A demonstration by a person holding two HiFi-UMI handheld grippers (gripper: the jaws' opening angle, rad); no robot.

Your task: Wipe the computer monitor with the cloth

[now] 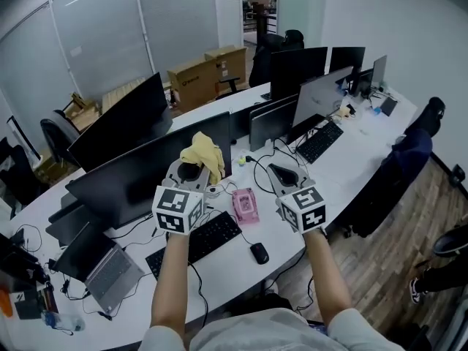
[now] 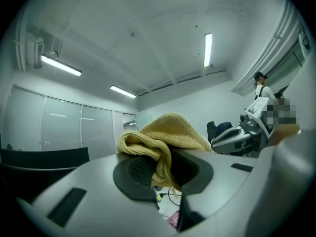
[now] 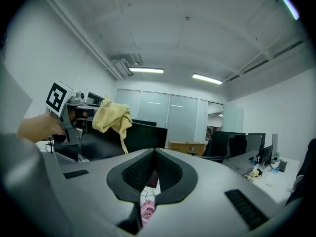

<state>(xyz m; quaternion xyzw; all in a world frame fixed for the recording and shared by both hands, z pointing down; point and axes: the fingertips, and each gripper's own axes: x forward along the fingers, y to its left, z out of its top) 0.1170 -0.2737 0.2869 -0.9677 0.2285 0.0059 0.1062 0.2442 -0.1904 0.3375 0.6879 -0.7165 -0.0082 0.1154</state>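
A yellow cloth (image 1: 205,153) is bunched up in my left gripper (image 1: 194,170), which is shut on it just in front of the top edge of the wide black monitor (image 1: 139,183). In the left gripper view the cloth (image 2: 165,138) is pinched between the jaws and spills over them. My right gripper (image 1: 278,171) is held level with the left one, a little to its right, shut with nothing in it. The right gripper view shows its pads (image 3: 168,171) closed together, and the cloth (image 3: 112,116) hanging from the left gripper beyond them.
On the white desk (image 1: 351,152) below the grippers lie a black keyboard (image 1: 197,241), a mouse (image 1: 259,253), a pink calculator (image 1: 246,205) and cables. A laptop (image 1: 108,270) sits at the left. More monitors (image 1: 296,69) and a second keyboard (image 1: 319,141) stand to the right.
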